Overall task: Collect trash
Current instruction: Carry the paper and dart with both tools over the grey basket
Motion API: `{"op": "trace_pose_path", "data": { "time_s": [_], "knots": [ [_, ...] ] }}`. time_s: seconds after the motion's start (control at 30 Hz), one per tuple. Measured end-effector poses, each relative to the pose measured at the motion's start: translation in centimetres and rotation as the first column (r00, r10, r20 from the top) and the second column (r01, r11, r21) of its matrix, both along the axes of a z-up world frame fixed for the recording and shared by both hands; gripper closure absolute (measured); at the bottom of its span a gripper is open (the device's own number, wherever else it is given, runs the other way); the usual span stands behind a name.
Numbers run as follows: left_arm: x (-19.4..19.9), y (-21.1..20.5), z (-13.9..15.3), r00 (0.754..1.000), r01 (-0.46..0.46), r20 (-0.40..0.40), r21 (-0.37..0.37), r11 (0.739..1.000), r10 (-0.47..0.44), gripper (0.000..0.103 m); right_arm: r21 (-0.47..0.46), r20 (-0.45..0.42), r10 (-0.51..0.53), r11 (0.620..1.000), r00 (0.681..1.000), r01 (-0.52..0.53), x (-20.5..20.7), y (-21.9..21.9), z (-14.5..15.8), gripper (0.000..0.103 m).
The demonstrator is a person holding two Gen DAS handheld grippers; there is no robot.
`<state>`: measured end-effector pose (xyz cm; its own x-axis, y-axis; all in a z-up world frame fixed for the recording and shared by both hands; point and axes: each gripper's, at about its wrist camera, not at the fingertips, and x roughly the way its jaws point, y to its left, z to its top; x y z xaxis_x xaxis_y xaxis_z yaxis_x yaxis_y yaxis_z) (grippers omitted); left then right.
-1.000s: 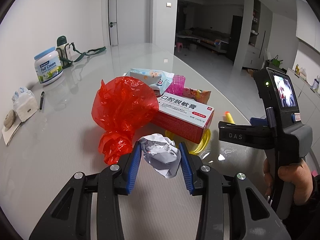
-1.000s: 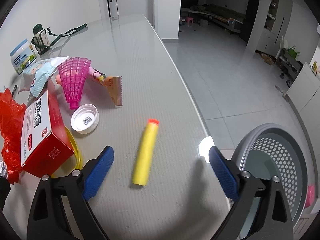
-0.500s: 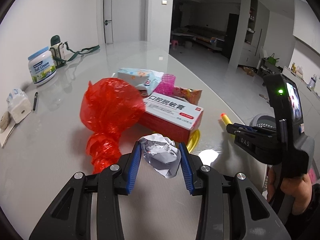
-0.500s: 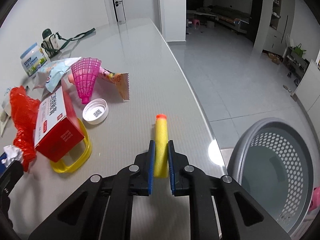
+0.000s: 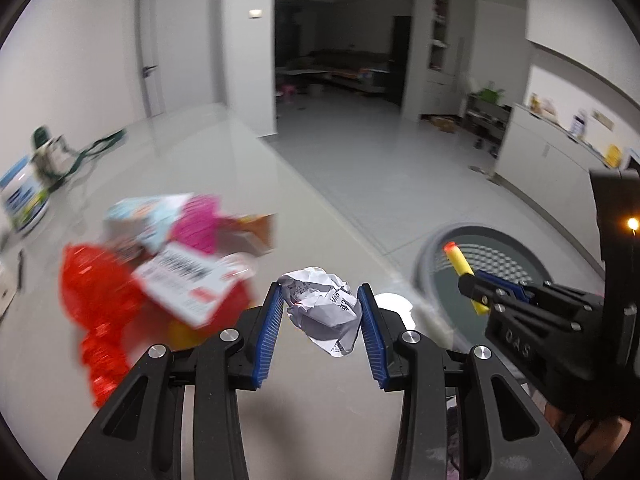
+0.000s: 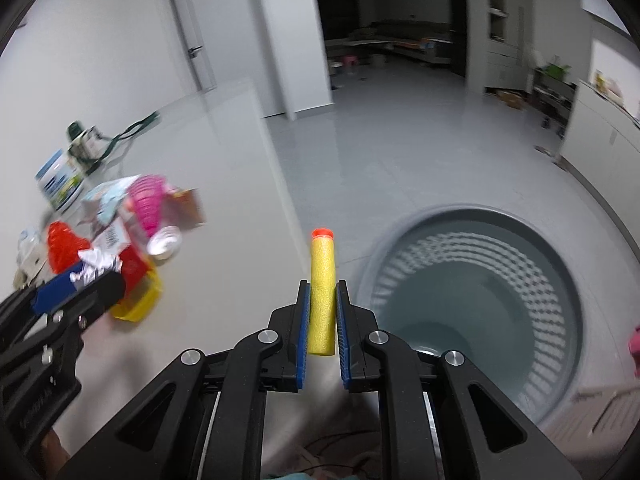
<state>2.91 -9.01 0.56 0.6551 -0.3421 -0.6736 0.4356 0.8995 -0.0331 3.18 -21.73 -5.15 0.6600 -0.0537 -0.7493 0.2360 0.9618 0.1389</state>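
My left gripper is shut on a crumpled white paper ball, held above the table near its right edge. My right gripper is shut on a yellow foam dart with an orange tip, lifted off the table. In the left wrist view the right gripper and its dart hang over the grey perforated bin. The bin stands on the floor just right of the table edge. In the right wrist view the left gripper shows at the left with the paper ball.
A blurred pile stays on the table: a red plastic bag, a red and white box, a pink cup, a wipes packet, a white lid, a yellow ring. A milk powder tin stands by the wall.
The right gripper closed on the yellow dart and lifted it toward the bin. The left gripper, still holding the paper ball, swung right as well, so the pile has slid left in both views.
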Motion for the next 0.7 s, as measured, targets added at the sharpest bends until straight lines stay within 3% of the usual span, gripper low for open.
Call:
{"op": "trace_pose_path", "data": {
  "time_s": [0.37, 0.7],
  "knots": [
    [0.4, -10.8, 0.9, 0.982, 0.187, 0.002, 0.023, 0.982, -0.187, 0.065, 0.027, 0.024, -0.227, 0.974, 0.974, 0.226, -6.1, -10.0, 0.4, 0.091],
    [1.0, -17.2, -1.0, 0.959, 0.281, -0.053, 0.051, 0.958, -0.278, 0.063, 0.060, -0.014, -0.297, 0.953, 0.955, 0.297, -8.3, -14.3, -1.4, 0.091]
  ]
}}
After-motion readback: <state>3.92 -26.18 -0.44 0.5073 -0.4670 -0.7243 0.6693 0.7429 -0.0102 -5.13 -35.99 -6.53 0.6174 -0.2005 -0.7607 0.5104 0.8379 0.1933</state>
